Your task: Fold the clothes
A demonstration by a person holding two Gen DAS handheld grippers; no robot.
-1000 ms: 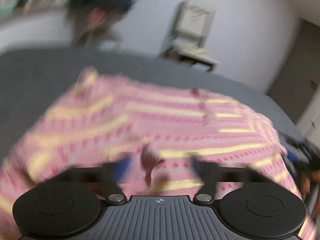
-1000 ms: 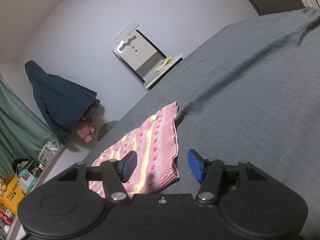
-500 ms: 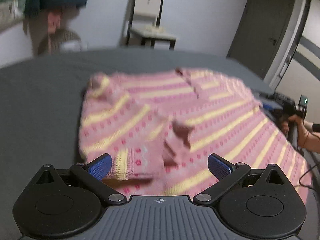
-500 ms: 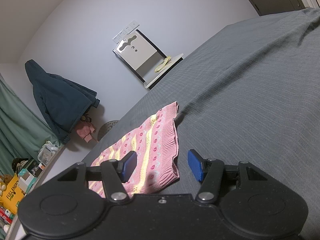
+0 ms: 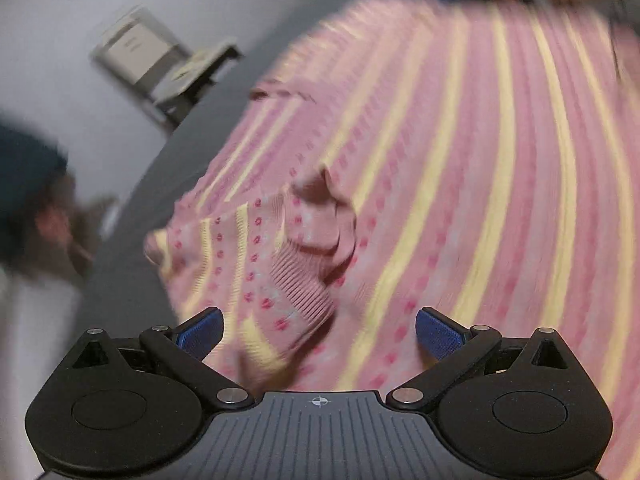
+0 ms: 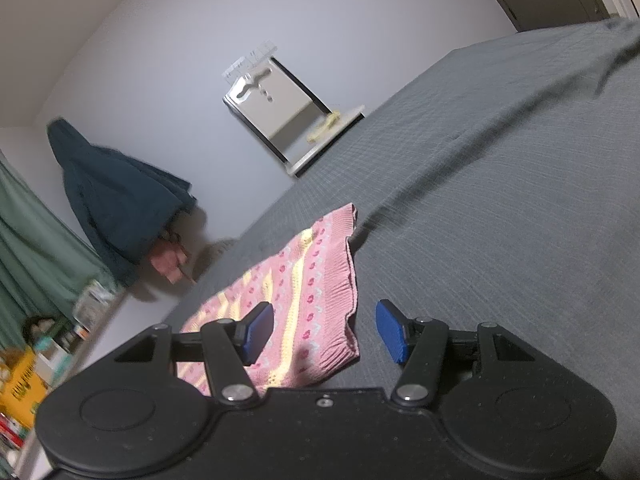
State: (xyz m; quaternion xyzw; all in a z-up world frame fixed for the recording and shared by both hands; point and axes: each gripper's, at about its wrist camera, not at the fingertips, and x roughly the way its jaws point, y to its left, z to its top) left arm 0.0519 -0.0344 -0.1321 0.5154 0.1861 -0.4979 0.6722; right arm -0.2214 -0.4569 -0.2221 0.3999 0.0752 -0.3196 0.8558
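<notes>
A pink sweater (image 5: 460, 160) with yellow stripes lies spread on the grey bed (image 5: 132, 292). One sleeve is folded over its body, the ribbed cuff (image 5: 304, 284) bunched up. My left gripper (image 5: 319, 334) hovers open just above that cuff, tilted and pointing down, with nothing pressed between its blue pads. In the right wrist view a ribbed corner of the sweater (image 6: 304, 292) lies on the bed (image 6: 500, 220). My right gripper (image 6: 324, 330) is low over it, open, and the corner sits between the fingers without being pinched.
Past the bed's far edge a small stand with a mirror-like panel (image 6: 280, 116) leans at the white wall. A dark coat (image 6: 112, 208) hangs to the left, beside a green curtain (image 6: 36, 248) and a cluttered shelf (image 6: 20, 380).
My left gripper's fingers spread apart and let go of the sleeve cuff, and then its view rolled sharply, so the sweater now runs diagonally. The right gripper has stayed put.
</notes>
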